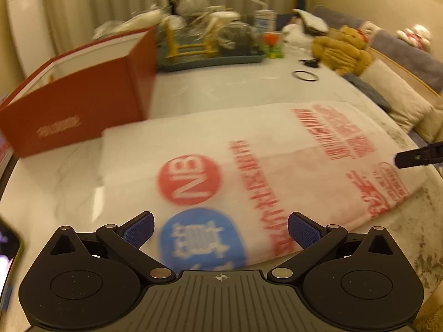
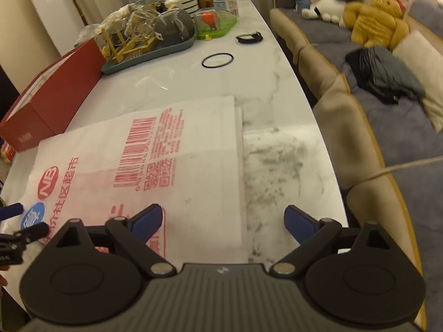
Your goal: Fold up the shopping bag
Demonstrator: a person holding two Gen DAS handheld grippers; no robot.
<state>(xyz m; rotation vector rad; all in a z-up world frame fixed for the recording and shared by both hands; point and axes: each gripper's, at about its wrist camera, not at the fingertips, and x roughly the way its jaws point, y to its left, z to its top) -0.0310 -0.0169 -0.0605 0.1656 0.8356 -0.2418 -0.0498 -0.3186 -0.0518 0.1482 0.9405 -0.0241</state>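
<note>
A white shopping bag (image 1: pixel 249 149) with red print and a blue and a red round logo lies flat on the marble table (image 1: pixel 221 88). My left gripper (image 1: pixel 220 231) hangs open over the bag's near edge by the blue logo, with nothing between its blue pads. In the right wrist view the bag (image 2: pixel 171 149) ends in a straight right edge, and my right gripper (image 2: pixel 223 222) stands open above that edge, one pad over the bag and one over bare marble. The left gripper's fingertips (image 2: pixel 30 221) show at the far left. A right finger (image 1: pixel 415 157) enters the left wrist view from the right.
A red box (image 1: pixel 83 102) stands at the bag's left far corner. Behind it sits a teal tray (image 2: pixel 155 47) of glassware, a black ring (image 2: pixel 218 60) and a black band (image 2: pixel 249 38). Chair backs (image 2: pixel 329 96) line the table's right edge, with a sofa and a plush bear (image 2: pixel 376 16) beyond.
</note>
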